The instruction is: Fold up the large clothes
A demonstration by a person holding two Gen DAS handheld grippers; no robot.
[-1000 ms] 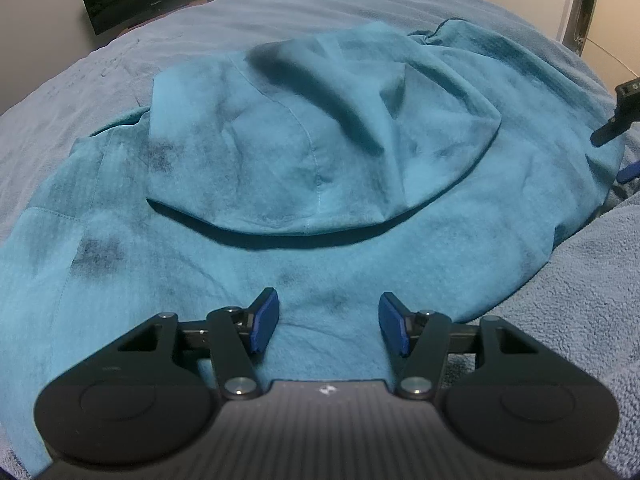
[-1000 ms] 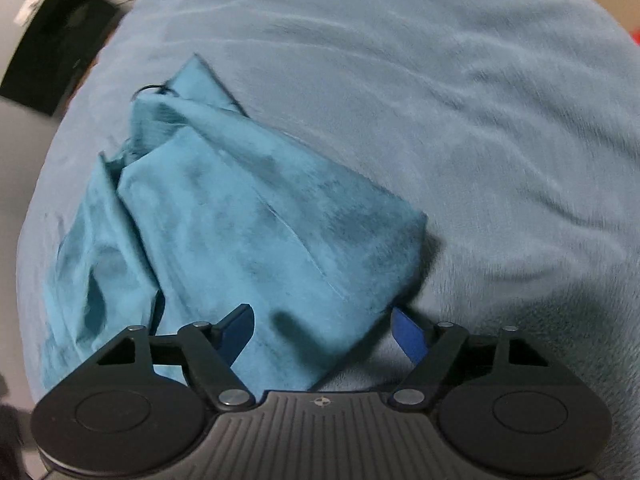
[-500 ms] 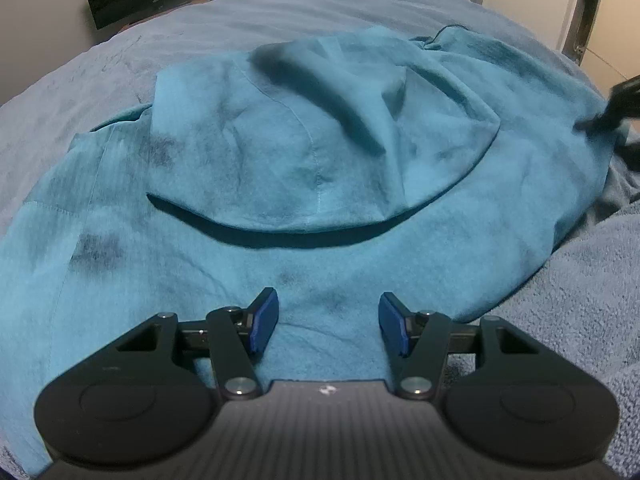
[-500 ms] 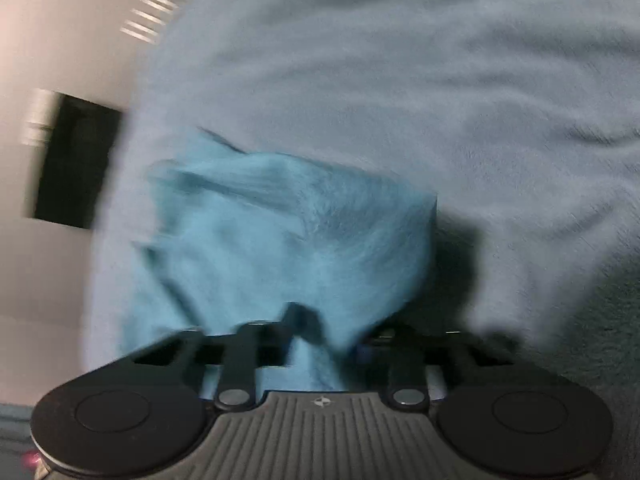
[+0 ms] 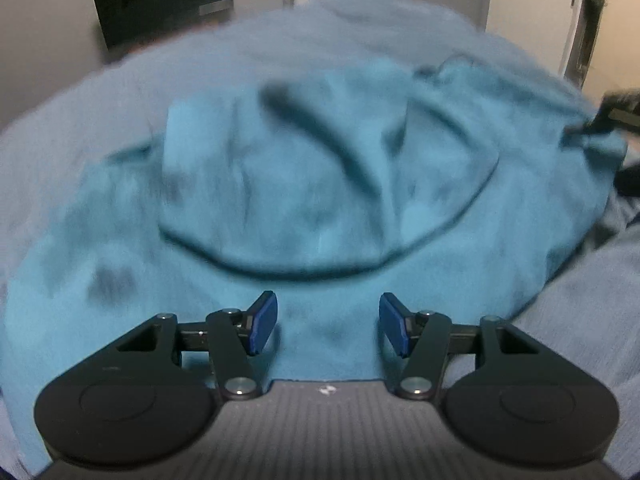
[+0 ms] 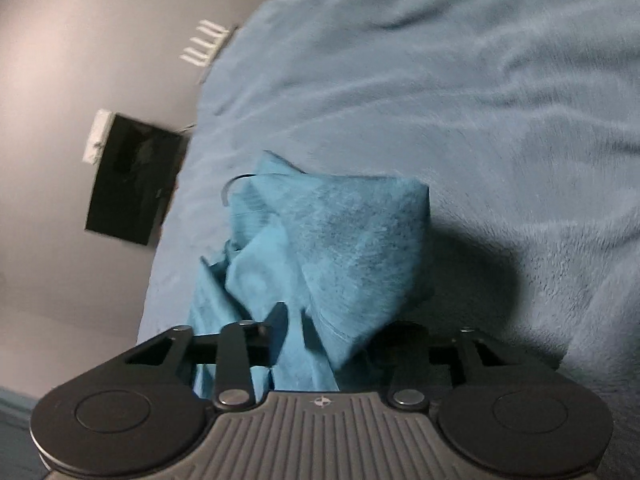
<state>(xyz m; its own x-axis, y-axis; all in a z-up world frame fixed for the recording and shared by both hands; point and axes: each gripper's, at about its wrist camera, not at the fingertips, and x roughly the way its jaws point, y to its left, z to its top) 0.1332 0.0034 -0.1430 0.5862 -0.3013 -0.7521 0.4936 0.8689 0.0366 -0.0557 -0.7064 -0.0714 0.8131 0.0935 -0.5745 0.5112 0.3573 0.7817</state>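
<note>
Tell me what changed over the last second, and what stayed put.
The right gripper closed in on the garment's corner and has raised it off the blanket; its jaws have just been opening again, cloth between them. The left gripper stayed open over the near hem, gripping nothing. The rest of the garment lies as before.

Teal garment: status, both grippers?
Left gripper open, hovering over teal garment near hem. Right gripper jaws just been opening, garment corner between them. One layer folded over, lying on grey blanket; nothing in the way.

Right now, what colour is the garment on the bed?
Teal blue with darker blotches; the garment shows best in the left wrist view.
</note>
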